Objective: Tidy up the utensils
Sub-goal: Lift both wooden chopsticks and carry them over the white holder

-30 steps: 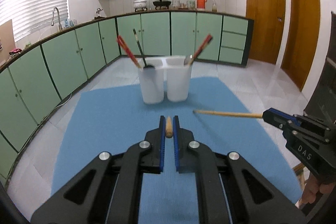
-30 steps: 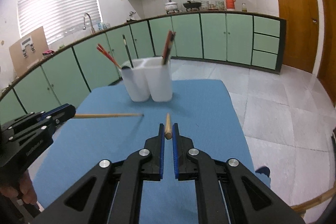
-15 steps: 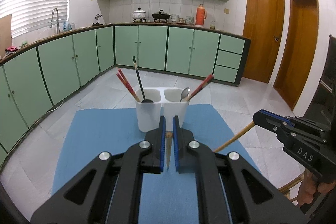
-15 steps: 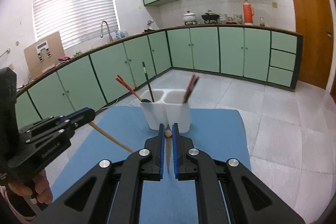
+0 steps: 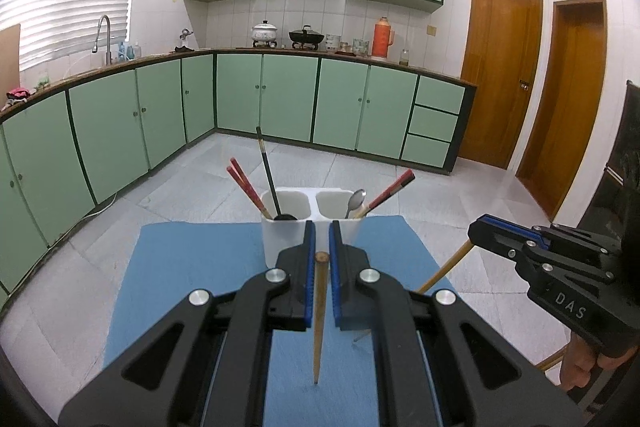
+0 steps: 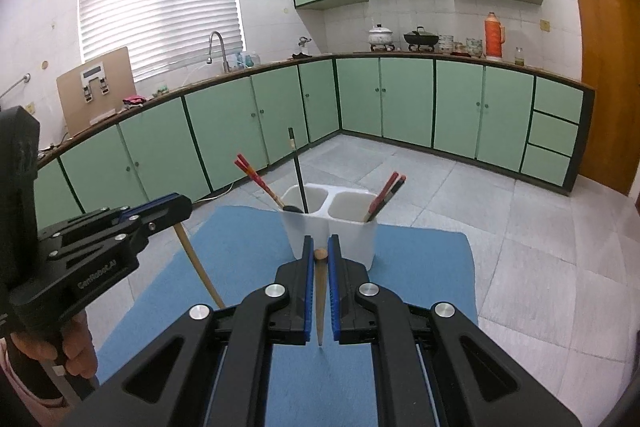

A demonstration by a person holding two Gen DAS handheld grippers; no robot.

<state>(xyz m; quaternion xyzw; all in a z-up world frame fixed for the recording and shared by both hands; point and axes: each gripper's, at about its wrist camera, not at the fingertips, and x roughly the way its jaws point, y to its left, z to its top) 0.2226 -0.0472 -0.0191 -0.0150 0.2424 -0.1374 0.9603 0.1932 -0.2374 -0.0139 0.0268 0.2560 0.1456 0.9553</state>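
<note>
The white holder (image 5: 312, 227) on the blue desk (image 5: 192, 267) already has some utensils. Each gripper, left (image 5: 321, 259) and right (image 6: 320, 257), pinches one wooden chopstick (image 5: 320, 319), probably going in next.

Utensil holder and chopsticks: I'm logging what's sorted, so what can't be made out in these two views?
- Left wrist view: the holder's lower front is hidden by the left tongs; the spoon's handle is inside the cup.
- Right wrist view: the spoon is not visible; the holder front is partly hidden by the right tongs.
- Both views: where the pads grip each wooden chopstick is hidden.
</note>
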